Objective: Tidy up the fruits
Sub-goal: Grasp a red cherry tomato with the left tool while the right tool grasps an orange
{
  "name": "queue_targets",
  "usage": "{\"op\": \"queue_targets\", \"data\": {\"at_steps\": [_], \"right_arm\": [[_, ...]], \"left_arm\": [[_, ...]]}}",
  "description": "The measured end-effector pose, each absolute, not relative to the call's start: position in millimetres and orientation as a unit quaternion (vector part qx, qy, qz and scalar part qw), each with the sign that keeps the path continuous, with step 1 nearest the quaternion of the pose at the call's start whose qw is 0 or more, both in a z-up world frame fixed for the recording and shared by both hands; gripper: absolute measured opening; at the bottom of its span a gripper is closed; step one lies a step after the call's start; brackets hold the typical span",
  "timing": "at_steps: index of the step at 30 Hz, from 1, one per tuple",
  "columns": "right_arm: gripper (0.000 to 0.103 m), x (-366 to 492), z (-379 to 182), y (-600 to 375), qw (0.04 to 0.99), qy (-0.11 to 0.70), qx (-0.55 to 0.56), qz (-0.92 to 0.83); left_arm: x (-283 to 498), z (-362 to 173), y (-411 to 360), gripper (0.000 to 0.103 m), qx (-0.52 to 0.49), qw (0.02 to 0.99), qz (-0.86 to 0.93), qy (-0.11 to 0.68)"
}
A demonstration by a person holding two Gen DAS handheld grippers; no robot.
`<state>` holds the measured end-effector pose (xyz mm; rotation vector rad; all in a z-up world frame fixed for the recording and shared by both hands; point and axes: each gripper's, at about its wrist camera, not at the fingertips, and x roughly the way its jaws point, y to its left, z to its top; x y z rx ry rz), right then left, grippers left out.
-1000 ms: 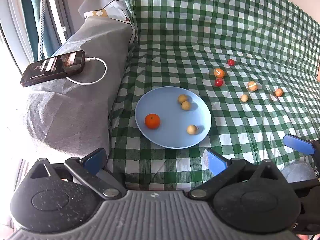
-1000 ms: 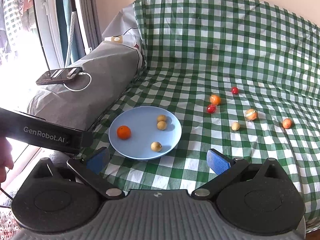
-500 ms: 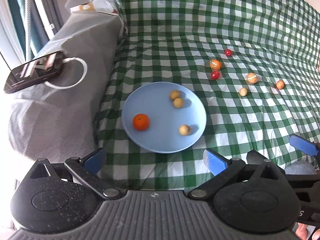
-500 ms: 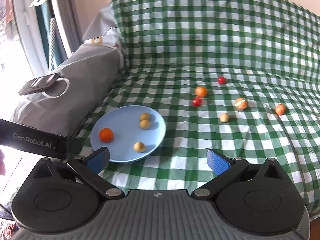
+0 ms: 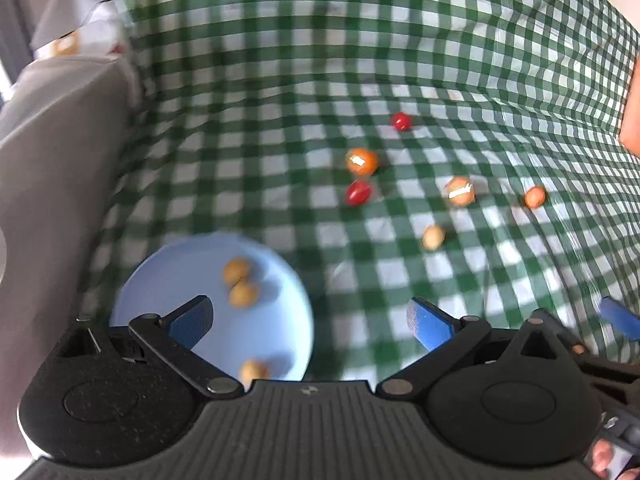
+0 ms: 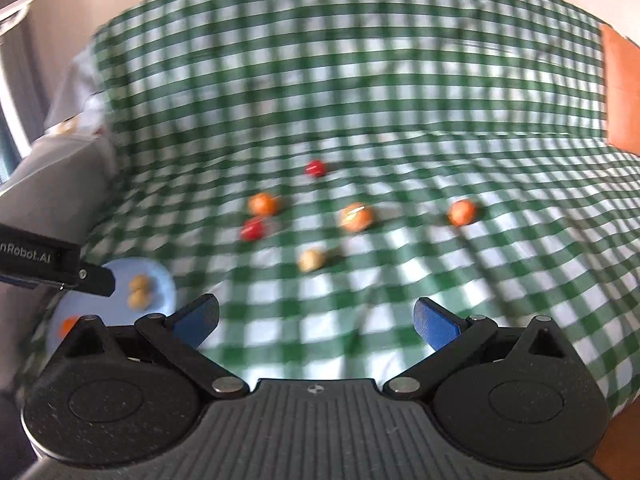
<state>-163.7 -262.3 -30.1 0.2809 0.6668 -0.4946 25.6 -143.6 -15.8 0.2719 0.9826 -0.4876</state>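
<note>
Both grippers, left [image 5: 308, 322] and right [image 6: 316, 318], are moving closer past the plate [image 5: 280, 332] toward the loose fruits [image 6: 312, 260] (six beyond it), fingers spread wide, holding nothing; picking comes next.

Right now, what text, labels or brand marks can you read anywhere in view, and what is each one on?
"nRobot.AI": white letters on the black body of the left gripper, seen in the right wrist view; the start of the word is cut off at the frame edge.
Small pale package with markings at far left: too blurred to read.
Nothing else legible.
</note>
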Motion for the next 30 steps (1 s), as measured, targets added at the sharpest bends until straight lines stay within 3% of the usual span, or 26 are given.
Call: {"op": "queue_targets", "data": {"at_steps": [12,18,26,27,28,29,30], "right_arm": [[0.102,-56.2,-116.3,-387.1,0.901,0.354,0.1,-0.23],[0.102,-8.3,-154.0,-409.7,0.895,0.381,0.105,-0.207],[0.102,13.1,-170.2,-408.6,0.899,0.377,0.087,-0.206],[0.098,11.9,-170.0,-407.8,0.901,0.374,0.086,-0.202],[0.081,9.9,-168.6,-406.3,0.906,0.366,0.083,-0.195],[0.069,8.1,-166.0,-404.0,0.911,0.359,0.078,-0.188],[0.047,7.4,-164.1,-401.9,0.914,0.357,0.075,-0.176]], "left_arm": [[134.8,-102.3,-243.4,0.103,0.124,0.828,-0.229,0.496],[164.1,-140.9,-258.1,0.103,0.134,0.812,-0.212,0.528],[173.7,-153.4,-276.9,0.103,0.162,0.813,-0.213,0.518],[173.1,-151.2,-279.2,0.096,0.162,0.809,-0.224,0.518],[171.6,-146.7,-280.4,0.067,0.157,0.806,-0.245,0.516],[170.8,-142.8,-280.5,0.053,0.147,0.8,-0.267,0.517],[170.7,-139.7,-279.0,0.038,0.133,0.795,-0.28,0.522]]}}
